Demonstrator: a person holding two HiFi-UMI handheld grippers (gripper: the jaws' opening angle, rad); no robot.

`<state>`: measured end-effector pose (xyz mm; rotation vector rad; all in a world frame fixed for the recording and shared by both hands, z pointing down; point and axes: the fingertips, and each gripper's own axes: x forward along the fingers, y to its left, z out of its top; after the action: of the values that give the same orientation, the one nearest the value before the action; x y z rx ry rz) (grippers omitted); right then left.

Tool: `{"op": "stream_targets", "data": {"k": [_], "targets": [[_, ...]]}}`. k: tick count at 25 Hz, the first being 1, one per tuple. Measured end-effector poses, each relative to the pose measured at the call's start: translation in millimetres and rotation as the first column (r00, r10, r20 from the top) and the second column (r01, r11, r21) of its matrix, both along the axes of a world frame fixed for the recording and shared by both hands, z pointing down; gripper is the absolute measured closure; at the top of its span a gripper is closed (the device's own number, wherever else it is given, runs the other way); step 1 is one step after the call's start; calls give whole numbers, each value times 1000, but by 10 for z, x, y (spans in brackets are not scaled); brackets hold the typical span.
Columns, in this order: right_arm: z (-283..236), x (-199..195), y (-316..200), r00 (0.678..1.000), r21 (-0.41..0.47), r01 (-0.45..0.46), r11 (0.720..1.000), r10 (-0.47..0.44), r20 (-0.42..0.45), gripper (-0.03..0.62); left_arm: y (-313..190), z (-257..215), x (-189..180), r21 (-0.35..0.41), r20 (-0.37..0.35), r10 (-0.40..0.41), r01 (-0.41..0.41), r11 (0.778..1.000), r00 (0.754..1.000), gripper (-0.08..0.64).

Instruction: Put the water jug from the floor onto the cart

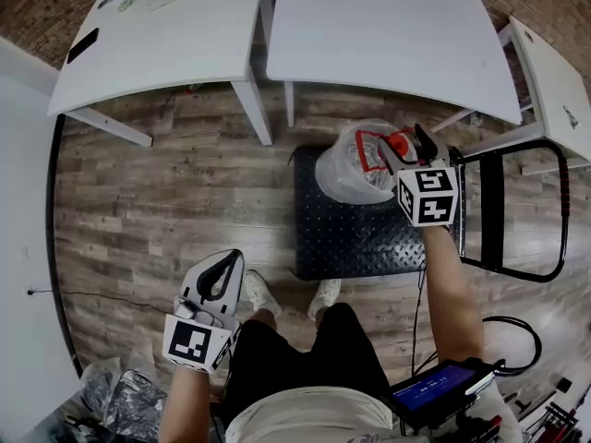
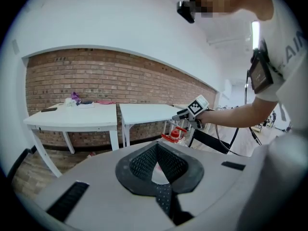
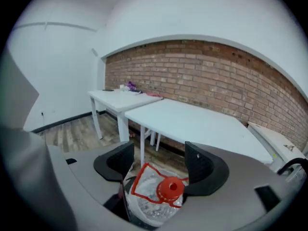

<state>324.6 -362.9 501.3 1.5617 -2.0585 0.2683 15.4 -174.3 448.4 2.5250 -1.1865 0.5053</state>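
The clear water jug (image 1: 353,166) with a red cap and red handle stands upright on the black studded deck of the cart (image 1: 355,240). My right gripper (image 1: 404,146) hovers at the jug's top, open, its jaws spread to either side of the red cap (image 3: 169,189) and handle without closing on them. From the left gripper view, the jug (image 2: 175,134) and the right gripper (image 2: 190,113) show far off. My left gripper (image 1: 220,270) hangs low by the person's left leg, shut and empty, with its jaws (image 2: 159,170) meeting at the tips.
Two white tables (image 1: 166,35) (image 1: 388,26) stand behind the cart, and a third (image 1: 554,77) is at the right. The cart's black push handle (image 1: 517,210) lies to the right. A cable (image 1: 517,330) loops on the wood floor. Plastic bags (image 1: 120,400) sit at bottom left.
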Motion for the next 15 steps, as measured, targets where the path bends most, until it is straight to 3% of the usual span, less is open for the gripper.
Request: {"op": "stream_targets", "data": {"k": [4,8,12,15], "targets": [[-755,-253,328,1000,131,-5,991,3,16,279,-62,-286,6,53,-4,77,-77,996,997,558],[-1382,-381,788,997,227,-72,971,68,27,281,-109,-549,-38,102,-34,163,-159,982,986,558],[-1783,-398,1349,988,260,-153,953,147,46,281,-97,-826,-56,145,-92,221,-206,968,971,558],[-1964,-378,1826,978,276,-207,939,202,47,288,-21,-969,-1,184,-96,296,-275,944,950,560]]}}
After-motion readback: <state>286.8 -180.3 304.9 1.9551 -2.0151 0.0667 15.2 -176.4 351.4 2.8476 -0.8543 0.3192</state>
